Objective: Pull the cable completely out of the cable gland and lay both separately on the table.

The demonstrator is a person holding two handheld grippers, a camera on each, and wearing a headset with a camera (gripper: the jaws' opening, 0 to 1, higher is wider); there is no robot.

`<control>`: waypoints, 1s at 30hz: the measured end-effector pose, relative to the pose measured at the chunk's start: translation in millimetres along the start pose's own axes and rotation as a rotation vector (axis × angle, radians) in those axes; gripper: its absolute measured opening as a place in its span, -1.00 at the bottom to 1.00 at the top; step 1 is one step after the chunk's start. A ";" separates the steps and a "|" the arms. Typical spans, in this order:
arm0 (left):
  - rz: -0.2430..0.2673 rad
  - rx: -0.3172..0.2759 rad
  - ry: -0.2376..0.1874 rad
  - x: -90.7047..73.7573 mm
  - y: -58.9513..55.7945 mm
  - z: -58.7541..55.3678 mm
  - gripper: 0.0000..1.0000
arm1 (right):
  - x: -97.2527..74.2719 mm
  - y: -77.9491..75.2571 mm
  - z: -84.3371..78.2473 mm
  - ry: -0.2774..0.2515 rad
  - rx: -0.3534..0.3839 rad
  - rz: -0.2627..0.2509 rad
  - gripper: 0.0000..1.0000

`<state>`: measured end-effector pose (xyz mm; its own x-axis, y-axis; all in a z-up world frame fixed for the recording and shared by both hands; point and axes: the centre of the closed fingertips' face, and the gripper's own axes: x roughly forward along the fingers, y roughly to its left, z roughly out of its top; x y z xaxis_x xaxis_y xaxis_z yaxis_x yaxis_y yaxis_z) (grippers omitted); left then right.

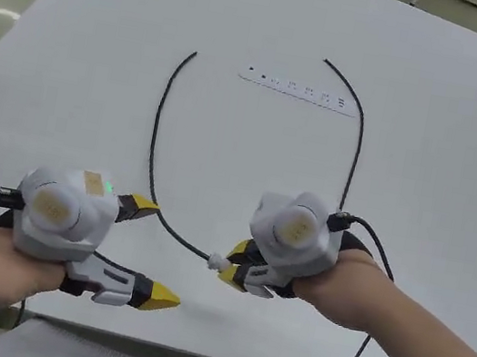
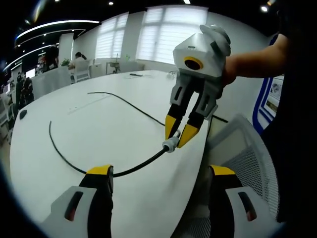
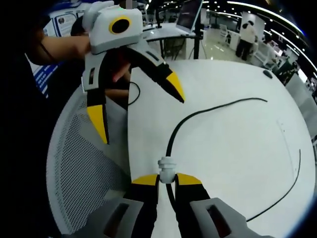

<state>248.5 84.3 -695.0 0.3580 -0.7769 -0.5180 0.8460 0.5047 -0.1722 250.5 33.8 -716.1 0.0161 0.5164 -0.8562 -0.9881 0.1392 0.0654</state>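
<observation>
I'm clenching my right tongs (image 1: 228, 267) on the white cable gland (image 3: 167, 171) at the table's (image 1: 249, 14) near edge, with the black cable (image 1: 160, 128) threaded through it. My left tongs (image 1: 152, 251) are hanging released beside it. Next, I judge, they're needing to grip the cable and pull.

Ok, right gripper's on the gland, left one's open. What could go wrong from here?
The left gripper is open and off the cable; if the right gripper pulls the cable gland now, the whole cable may just drag along.
The gland sits close to the table's near edge; a slip could drop it off.
The cable's long loop runs near a white power strip and might sweep it.
</observation>
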 end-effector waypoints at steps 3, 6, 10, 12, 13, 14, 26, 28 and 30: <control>-0.020 0.024 -0.019 2.6 -5.6 9.7 0.50 | -8.1 2.2 1.1 0.000 -0.016 0.008 -0.86; -0.046 0.041 -0.039 7.1 -11.4 18.7 0.44 | -15.7 3.8 2.9 -0.001 -0.037 0.008 -0.86; -0.077 0.057 -0.058 14.2 -16.6 25.2 0.36 | -24.8 11.2 8.0 -0.017 -0.065 0.025 -0.87; -0.092 0.056 -0.062 17.9 -19.2 26.4 0.32 | -28.0 15.1 10.5 -0.024 -0.097 0.028 -0.87; -0.100 0.052 -0.069 19.1 -20.6 26.9 0.29 | -29.3 16.4 10.8 -0.022 -0.102 0.028 -0.87; -0.112 0.042 -0.078 20.9 -22.8 27.4 0.25 | -30.9 18.4 11.9 -0.024 -0.117 0.028 -0.87; -0.190 0.088 -0.110 26.5 -43.9 33.1 -0.32 | -35.1 29.3 9.4 -0.019 -0.225 0.019 -0.87; -0.203 0.098 -0.105 27.8 -46.8 31.8 -0.38 | -34.6 30.2 8.5 -0.017 -0.237 0.016 -0.87; -0.217 0.095 -0.096 29.0 -50.0 29.9 -0.45 | -34.4 30.3 7.8 -0.011 -0.247 0.014 -0.87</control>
<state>228.4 25.4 -676.3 0.1961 -0.8975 -0.3951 0.9387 0.2882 -0.1889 221.2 26.8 -680.7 0.0028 0.5261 -0.8504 -0.9956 -0.0780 -0.0516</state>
